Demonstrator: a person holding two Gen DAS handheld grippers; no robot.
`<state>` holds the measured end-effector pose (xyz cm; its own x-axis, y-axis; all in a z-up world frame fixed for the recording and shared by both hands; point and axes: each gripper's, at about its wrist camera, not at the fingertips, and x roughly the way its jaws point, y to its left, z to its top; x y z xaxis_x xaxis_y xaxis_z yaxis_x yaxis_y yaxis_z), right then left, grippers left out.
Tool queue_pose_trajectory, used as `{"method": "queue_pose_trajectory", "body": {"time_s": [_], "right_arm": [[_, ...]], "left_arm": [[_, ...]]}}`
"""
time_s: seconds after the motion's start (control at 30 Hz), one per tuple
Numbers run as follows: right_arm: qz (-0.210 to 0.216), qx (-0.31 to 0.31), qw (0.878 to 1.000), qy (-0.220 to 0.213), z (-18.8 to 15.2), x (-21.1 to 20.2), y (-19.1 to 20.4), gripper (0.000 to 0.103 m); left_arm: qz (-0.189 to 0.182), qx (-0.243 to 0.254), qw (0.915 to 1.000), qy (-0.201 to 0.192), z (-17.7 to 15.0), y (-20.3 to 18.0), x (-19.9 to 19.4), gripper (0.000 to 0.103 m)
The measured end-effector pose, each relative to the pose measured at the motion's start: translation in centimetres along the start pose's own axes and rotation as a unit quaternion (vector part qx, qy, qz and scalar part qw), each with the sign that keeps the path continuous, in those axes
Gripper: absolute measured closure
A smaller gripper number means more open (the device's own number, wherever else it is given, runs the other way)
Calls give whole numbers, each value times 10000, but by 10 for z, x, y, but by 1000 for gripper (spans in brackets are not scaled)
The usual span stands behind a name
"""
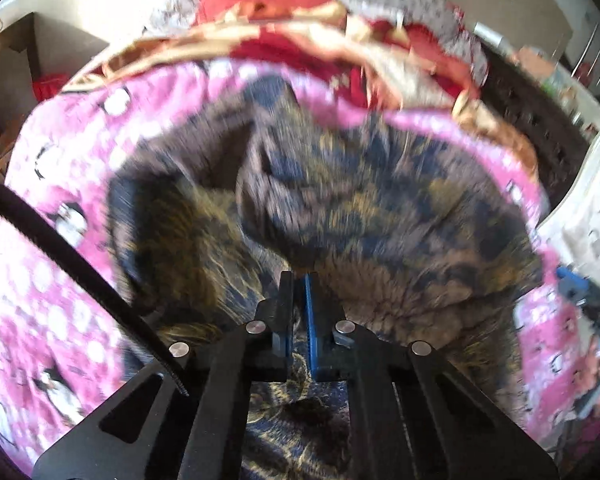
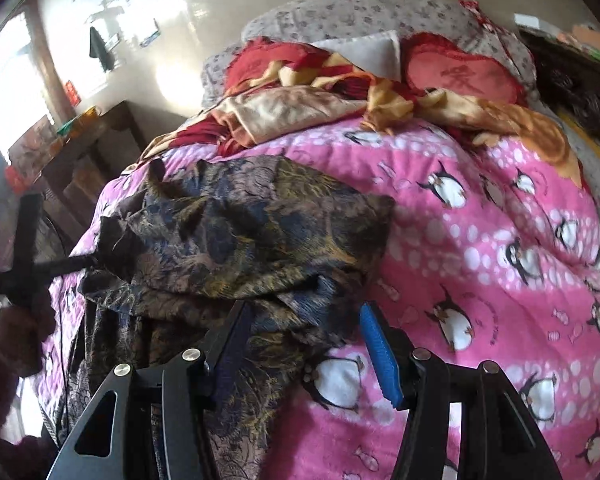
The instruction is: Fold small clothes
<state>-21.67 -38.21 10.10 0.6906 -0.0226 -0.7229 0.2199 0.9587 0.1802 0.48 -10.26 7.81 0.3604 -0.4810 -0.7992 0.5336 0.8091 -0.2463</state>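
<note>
Pink fleece printed with penguins and white dots covers the bed [image 2: 500, 248], and the dark garment [image 2: 252, 232], patterned in navy, brown and gold, lies crumpled on its near left part.

In the left wrist view the left gripper [image 1: 300, 280] has its jaws pressed together over the garment's near edge; the blur hides whether any fabric is pinched between them. From the right wrist view that same gripper reaches in from the left, touching a bunched corner of the cloth, with the person's hand [image 2: 24, 324] on its handle.

The right gripper [image 2: 304, 320] has its jaws standing apart, the left finger over the garment's lower folds and the blue-padded finger [image 2: 380, 356] over bare pink cover; neither pad presses on cloth.

Beyond the garment a red-and-gold blanket [image 2: 300, 112] lies rumpled across the bed, with a red heart-shaped cushion [image 2: 464, 72] and grey flowered pillows [image 2: 360, 12] behind it. A dark wooden desk [image 2: 88, 160] stands at the left under a sunlit wall.
</note>
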Motion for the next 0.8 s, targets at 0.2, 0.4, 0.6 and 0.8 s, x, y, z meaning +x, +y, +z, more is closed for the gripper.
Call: {"method": "queue_pose_trajectory", "body": {"time_s": [0.2, 0.4, 0.6, 0.8], "right_arm": [[-424, -471, 9979, 107, 14, 18, 8, 49], [-400, -587, 9973, 164, 21, 27, 14, 49], [-328, -637, 9973, 150, 17, 24, 23, 49], [-327, -632, 9972, 214, 15, 24, 13, 49]], "left_arm": [[-78, -364, 9988, -333, 18, 27, -33, 99], [-199, -447, 9988, 57, 10, 33, -19, 92], [-121, -585, 9967, 551, -6, 21, 25, 55], [90, -419, 9970, 648, -8, 5, 52, 63]]}}
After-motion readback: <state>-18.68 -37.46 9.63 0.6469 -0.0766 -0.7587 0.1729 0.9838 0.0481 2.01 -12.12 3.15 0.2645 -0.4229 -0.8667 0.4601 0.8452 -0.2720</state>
